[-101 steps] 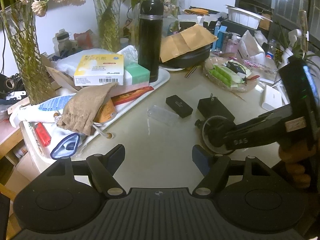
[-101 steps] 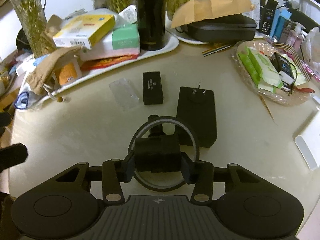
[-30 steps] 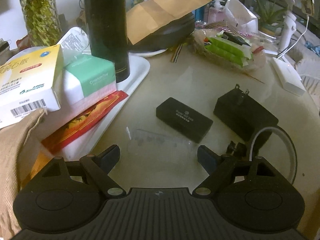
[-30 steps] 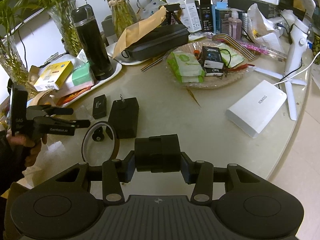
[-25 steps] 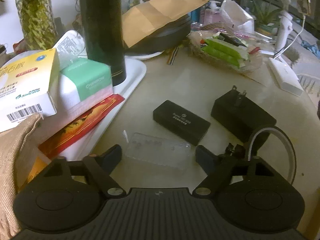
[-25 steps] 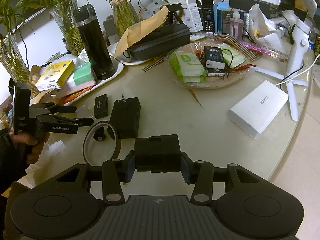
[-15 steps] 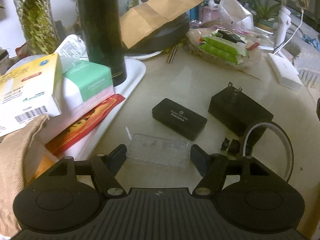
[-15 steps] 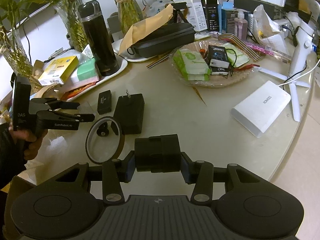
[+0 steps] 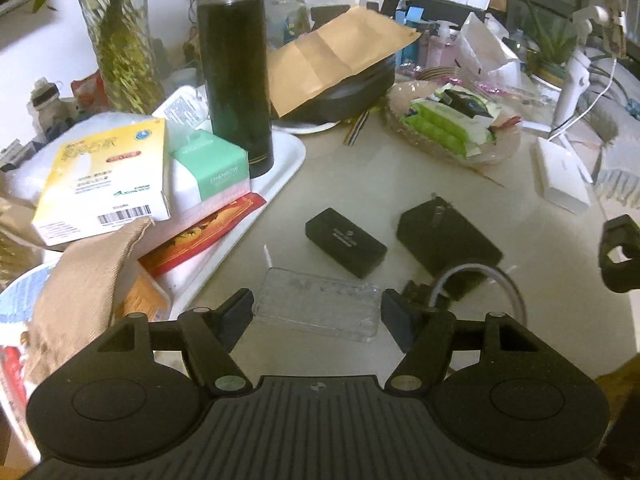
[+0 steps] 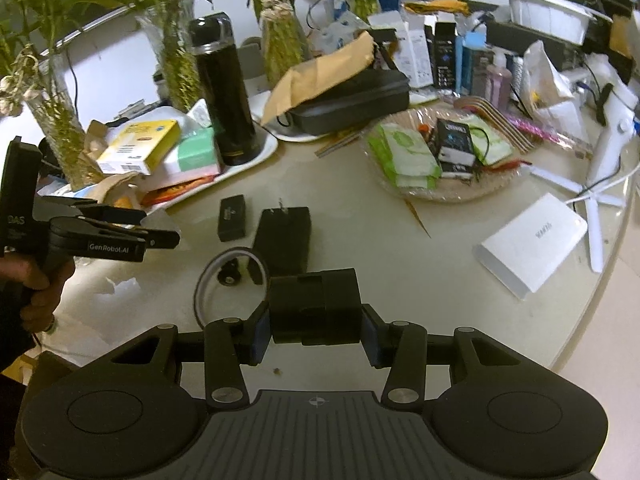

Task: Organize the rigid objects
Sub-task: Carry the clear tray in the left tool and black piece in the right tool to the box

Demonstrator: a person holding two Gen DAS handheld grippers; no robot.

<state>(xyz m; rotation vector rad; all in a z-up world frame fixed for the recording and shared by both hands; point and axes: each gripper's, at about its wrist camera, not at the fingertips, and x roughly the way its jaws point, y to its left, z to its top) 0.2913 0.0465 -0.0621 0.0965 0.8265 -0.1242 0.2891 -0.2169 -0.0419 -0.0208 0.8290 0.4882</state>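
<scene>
A clear plastic case point(image 9: 316, 306) sits crosswise between the fingers of my left gripper point(image 9: 317, 309), which is shut on it and holds it a little above the table. In the right wrist view that left gripper point(image 10: 160, 225) is at the far left, in a person's hand. My right gripper point(image 10: 316, 330) is shut on a black blocky part point(image 10: 314, 304) above the table's near side. On the table lie a small black box point(image 9: 346, 242), a black power adapter point(image 9: 448, 236) and a ring with a black knob point(image 10: 230, 268).
A white tray point(image 9: 290, 160) at the left carries a black flask point(image 9: 236, 68), boxes and a cloth pouch point(image 9: 80, 280). A dish of packets point(image 10: 440, 152), a black case under a brown envelope point(image 10: 352, 96), a white box point(image 10: 532, 240) and vases stand behind.
My left gripper closed on the clear case and lifted it off the table, drawing back a little. The right gripper kept its hold on the black part.
</scene>
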